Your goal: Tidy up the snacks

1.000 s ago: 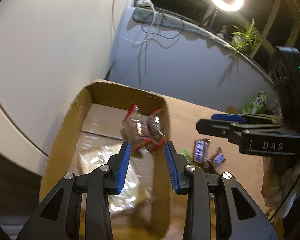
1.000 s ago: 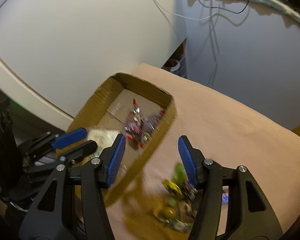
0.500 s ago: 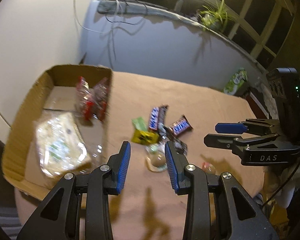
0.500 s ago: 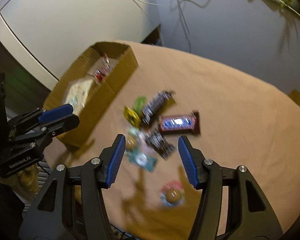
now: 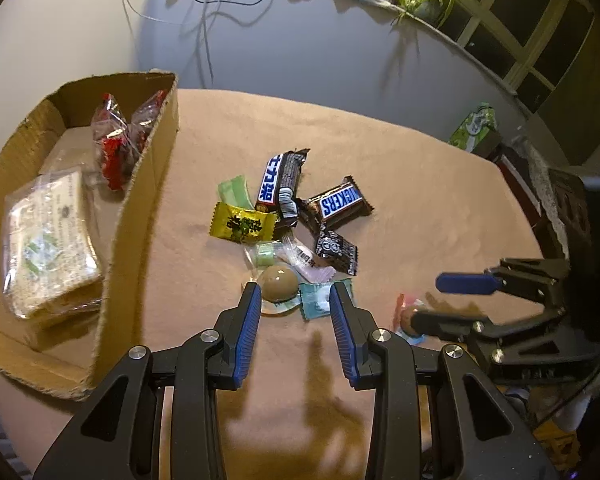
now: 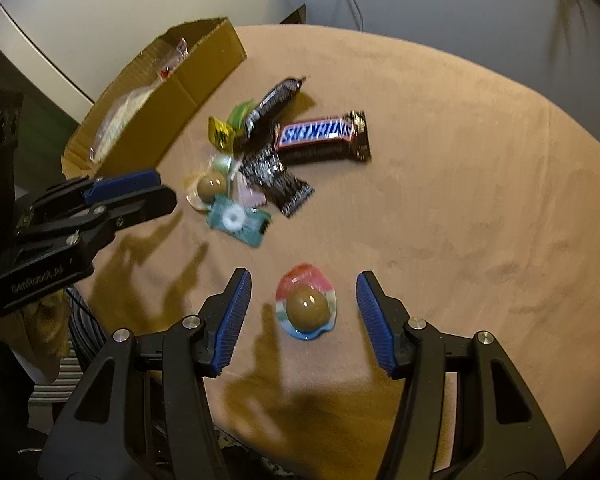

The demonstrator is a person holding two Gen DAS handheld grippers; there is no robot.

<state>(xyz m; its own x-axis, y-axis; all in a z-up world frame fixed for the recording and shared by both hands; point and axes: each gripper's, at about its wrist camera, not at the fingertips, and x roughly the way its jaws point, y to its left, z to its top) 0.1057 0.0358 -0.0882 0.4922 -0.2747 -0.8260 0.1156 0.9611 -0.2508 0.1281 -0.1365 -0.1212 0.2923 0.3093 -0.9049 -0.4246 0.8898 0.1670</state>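
Note:
A pile of snacks lies mid-table: a Snickers bar [image 5: 340, 206], a second dark bar [image 5: 281, 186], a yellow packet [image 5: 242, 226], a black packet [image 5: 336, 250], a teal packet with a white ring [image 5: 318, 300] and a brown ball candy [image 5: 278, 284]. My left gripper [image 5: 296, 294] hangs open just above the ball candy and the teal packet, gripping nothing. A separate brown ball candy in a pink and blue wrapper [image 6: 306, 308] lies nearer the table's front. My right gripper [image 6: 303, 280] stands open over it, fingers well apart on either side.
An open cardboard box [image 5: 140, 184] stands at the table's left edge, holding a cracker pack [image 5: 48, 240] and red-wrapped candies [image 5: 114, 148]. The round table [image 6: 480, 200] has bare tan cloth on its right half. A green pack [image 5: 474, 126] sits beyond the far edge.
Both grippers have swung away from the box, rightward and down, to the snack pile. The left now hovers over the pile's near end, the right over the lone ball candy.

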